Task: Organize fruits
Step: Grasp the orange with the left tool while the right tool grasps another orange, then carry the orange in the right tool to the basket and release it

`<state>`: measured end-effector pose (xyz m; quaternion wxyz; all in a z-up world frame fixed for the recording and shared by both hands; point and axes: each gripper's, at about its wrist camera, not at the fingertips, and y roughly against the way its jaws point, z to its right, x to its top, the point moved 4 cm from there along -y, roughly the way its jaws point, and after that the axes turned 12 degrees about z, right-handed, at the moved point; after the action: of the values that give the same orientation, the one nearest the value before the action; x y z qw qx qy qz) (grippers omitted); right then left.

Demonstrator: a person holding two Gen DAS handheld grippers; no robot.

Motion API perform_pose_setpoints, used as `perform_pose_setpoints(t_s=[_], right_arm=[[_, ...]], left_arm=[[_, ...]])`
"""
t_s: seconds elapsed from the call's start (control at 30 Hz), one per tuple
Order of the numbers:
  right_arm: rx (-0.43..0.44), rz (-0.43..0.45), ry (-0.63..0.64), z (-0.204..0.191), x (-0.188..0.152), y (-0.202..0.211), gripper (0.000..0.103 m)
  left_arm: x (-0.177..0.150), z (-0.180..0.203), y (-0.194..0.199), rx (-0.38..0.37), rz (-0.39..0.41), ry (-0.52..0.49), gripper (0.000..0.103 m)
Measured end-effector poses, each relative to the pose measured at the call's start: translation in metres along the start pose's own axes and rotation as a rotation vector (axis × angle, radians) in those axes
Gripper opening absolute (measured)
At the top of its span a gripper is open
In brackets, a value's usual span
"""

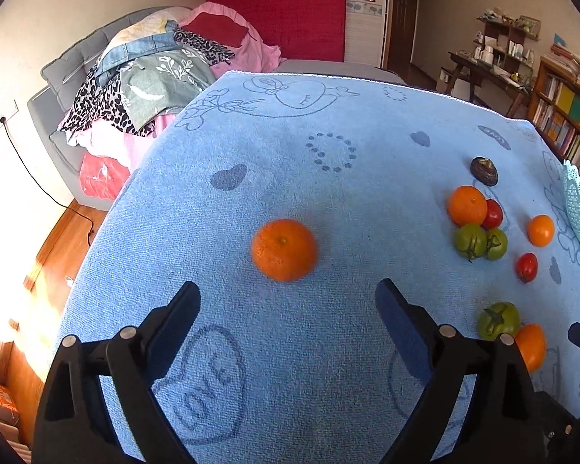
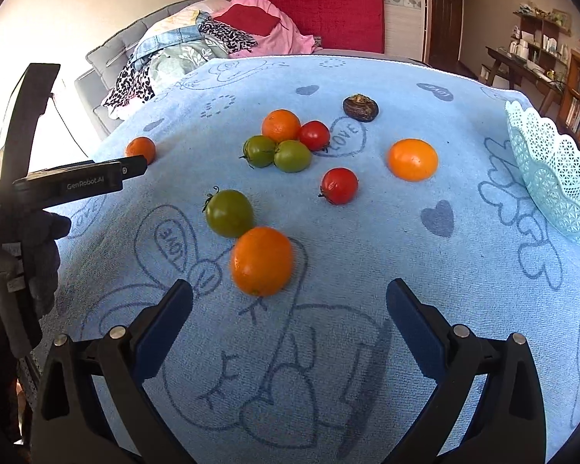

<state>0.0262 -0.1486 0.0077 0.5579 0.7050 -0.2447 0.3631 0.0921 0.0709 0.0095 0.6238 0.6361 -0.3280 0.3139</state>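
Fruits [image 2: 339, 185] lie scattered on the towel [image 2: 367, 270], basket [image 2: 553, 174] at right

- The desk [image 2: 367, 255] is covered by a light blue towel [image 2: 464, 309] printed with hearts and "love".
- A lone orange [image 1: 284, 250] sits apart on the left.
- A cluster lies mid-cloth: orange [image 2: 281, 125], red tomato [image 2: 314, 135], two green tomatoes [image 2: 276, 153].
- Nearer: green tomato [image 2: 229, 212] touching an orange [image 2: 261, 260].
- A dark brown fruit [image 2: 360, 107] lies farther back.
- A pale lace-edged basket [image 2: 553, 178] stands at the right edge.
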Motion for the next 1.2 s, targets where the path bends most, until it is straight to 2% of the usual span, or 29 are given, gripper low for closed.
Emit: perform_pose_setpoints(t_s=[0.13, 0.2, 0.4, 0.53, 0.63, 0.77, 0.83, 0.93, 1.07, 1.2], right_arm=[[0.009, -0.003, 0.011, -0.004, 0.003, -0.006, 0.1], [0.013, -0.009, 0.008, -0.005, 0.005, -0.01, 0.093], [0.024, -0.022, -0.007, -0.004, 0.006, -0.016, 0.083], [0.033, -0.033, -0.01, -0.004, 0.005, -0.02, 0.076], [0.037, -0.041, -0.01, -0.005, 0.004, -0.023, 0.069], [0.047, -0.046, -0.021, -0.005, 0.004, -0.025, 0.059], [0.04, -0.046, -0.015, -0.006, 0.003, -0.027, 0.058], [0.029, -0.043, -0.005, -0.006, 0.003, -0.027, 0.051], [0.062, -0.04, -0.04, -0.002, 0.004, -0.025, 0.038], [0.067, -0.035, -0.054, 0.0, 0.003, -0.021, 0.038]], left_arm=[[0.004, 0.0, -0.014, -0.009, -0.008, -0.018, 0.079], [0.006, 0.0, -0.023, -0.018, -0.017, -0.019, 0.073], [0.006, -0.003, -0.04, 0.005, -0.041, -0.009, 0.062], [0.008, -0.006, -0.039, 0.018, -0.029, -0.006, 0.047], [0.009, -0.006, -0.036, 0.002, -0.02, 0.001, 0.04], [0.008, -0.005, -0.033, 0.01, -0.019, 0.008, 0.04], [0.008, -0.005, -0.031, 0.002, -0.021, 0.017, 0.04], [0.008, -0.003, -0.026, -0.014, -0.022, 0.026, 0.04], [0.01, 0.001, -0.019, -0.02, -0.017, 0.025, 0.04], [0.012, 0.008, -0.008, -0.029, -0.003, 0.018, 0.04]])
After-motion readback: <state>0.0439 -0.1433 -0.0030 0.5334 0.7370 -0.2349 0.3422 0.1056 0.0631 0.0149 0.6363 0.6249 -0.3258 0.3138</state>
